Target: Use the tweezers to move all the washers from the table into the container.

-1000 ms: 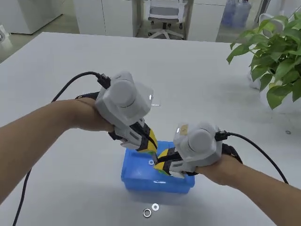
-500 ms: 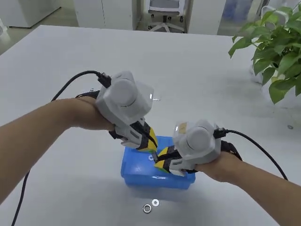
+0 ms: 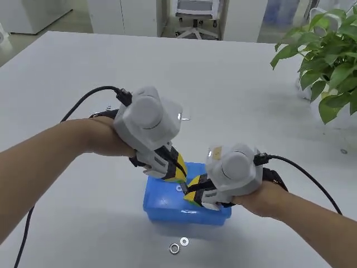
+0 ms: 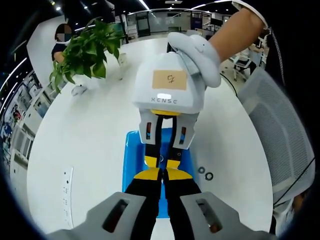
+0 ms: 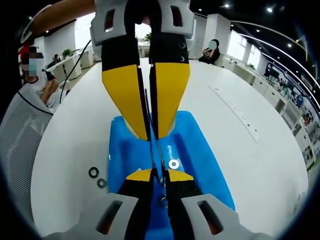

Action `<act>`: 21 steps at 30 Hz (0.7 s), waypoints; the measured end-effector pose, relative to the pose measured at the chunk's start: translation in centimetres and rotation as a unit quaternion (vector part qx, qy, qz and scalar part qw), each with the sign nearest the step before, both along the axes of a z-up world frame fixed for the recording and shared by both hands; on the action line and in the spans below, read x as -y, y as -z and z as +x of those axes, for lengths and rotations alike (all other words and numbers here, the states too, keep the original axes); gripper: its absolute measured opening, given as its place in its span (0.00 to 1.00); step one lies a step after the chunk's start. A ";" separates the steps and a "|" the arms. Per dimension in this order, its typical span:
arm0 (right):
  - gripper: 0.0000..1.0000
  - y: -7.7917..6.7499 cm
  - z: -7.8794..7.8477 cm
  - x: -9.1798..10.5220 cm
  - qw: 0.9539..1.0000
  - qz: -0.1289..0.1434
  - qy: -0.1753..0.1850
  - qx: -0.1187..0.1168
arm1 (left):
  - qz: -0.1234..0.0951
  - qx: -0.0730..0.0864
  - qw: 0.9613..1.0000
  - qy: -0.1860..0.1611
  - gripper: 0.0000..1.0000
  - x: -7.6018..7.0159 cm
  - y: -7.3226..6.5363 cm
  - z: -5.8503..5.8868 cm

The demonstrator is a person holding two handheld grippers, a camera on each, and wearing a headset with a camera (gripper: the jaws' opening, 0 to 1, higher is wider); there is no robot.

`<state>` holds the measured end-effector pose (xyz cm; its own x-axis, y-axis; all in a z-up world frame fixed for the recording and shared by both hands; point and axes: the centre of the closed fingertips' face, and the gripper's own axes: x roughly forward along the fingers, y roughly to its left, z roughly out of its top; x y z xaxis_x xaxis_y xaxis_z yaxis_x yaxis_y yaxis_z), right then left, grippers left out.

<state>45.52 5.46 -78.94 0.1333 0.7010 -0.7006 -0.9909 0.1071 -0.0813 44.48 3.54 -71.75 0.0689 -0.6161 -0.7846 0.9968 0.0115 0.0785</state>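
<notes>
While tweezers in left tool, washers outside

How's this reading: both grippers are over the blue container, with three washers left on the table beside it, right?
Not three: two washers lie on the table beside the blue container, as the head view shows. The left gripper and right gripper are indeed over the container.

Your white table runs far to an office chair; a leafy plant stands right, perhaps potted.
</notes>
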 end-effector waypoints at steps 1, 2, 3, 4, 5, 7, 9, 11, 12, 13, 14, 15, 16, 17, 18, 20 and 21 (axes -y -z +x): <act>0.11 0.0 0.0 0.0 1.000 0.000 0.000 0.000 | 0.000 0.000 1.000 0.001 0.06 0.0 0.0 0.0; 0.11 -0.1 0.0 0.0 1.000 0.000 0.000 0.001 | 0.000 0.001 1.000 0.001 0.06 0.0 -0.1 0.0; 0.11 -0.1 -0.1 0.1 1.000 -0.001 -0.001 0.001 | 0.001 0.001 1.000 0.002 0.06 0.0 -0.1 -0.1; 0.11 -0.2 -0.1 0.1 1.000 -0.001 -0.001 0.001 | 0.001 0.001 1.000 0.003 0.06 0.0 -0.1 -0.1; 0.11 -0.3 -0.2 0.1 1.000 -0.001 -0.001 0.002 | 0.001 0.002 1.000 0.003 0.06 0.0 -0.2 -0.1; 0.11 -0.4 -0.2 0.1 1.000 0.000 0.000 0.001 | 0.001 0.002 1.000 0.003 0.06 0.0 -0.3 -0.1; 0.11 -0.4 -0.2 0.1 1.000 0.000 0.001 0.003 | 0.003 0.004 1.000 0.003 0.06 0.0 -0.4 -0.1; 0.11 -0.5 -0.3 0.1 1.000 0.001 0.000 0.005 | 0.004 0.006 1.000 0.004 0.06 0.1 -0.5 -0.2; 0.11 -0.6 -0.3 0.1 1.000 0.001 0.000 0.005 | 0.003 0.007 1.000 0.004 0.06 0.1 -0.7 -0.3; 0.11 -0.8 -0.3 0.1 1.000 0.002 0.000 0.005 | 0.003 0.007 1.000 0.004 0.06 0.1 -0.8 -0.3; 0.11 -0.9 -0.3 0.1 1.000 0.002 0.000 0.006 | 0.003 0.008 1.000 0.004 0.06 0.1 -0.9 -0.3; 0.11 -1.0 -0.4 0.1 1.000 0.002 0.000 0.007 | 0.003 0.008 1.000 0.004 0.06 0.1 -1.0 -0.3; 0.11 -1.1 -0.4 0.1 1.000 0.003 -0.001 0.009 | 0.004 0.009 1.000 0.005 0.06 0.1 -1.1 -0.3; 0.11 -1.3 -0.4 0.1 1.000 0.003 0.000 0.009 | 0.004 0.010 1.000 0.005 0.06 0.1 -1.3 -0.4; 0.11 -1.5 -0.5 0.1 1.000 0.005 0.000 0.010 | 0.004 0.010 1.000 0.005 0.06 0.2 -1.5 -0.4; 0.11 -1.9 -0.6 0.1 1.000 0.006 0.001 0.013 | 0.004 0.013 1.000 0.006 0.06 0.3 -1.9 -0.6; 0.11 -2.0 -0.6 0.1 1.000 0.007 0.001 0.014 | 0.003 0.012 1.000 0.006 0.06 0.3 -2.1 -0.8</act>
<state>44.87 5.36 -76.90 0.1539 0.7104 -0.6867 -0.9881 0.1098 -0.1079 43.70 3.22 -69.69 0.0803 -0.6118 -0.7869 0.9947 -0.0014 0.1026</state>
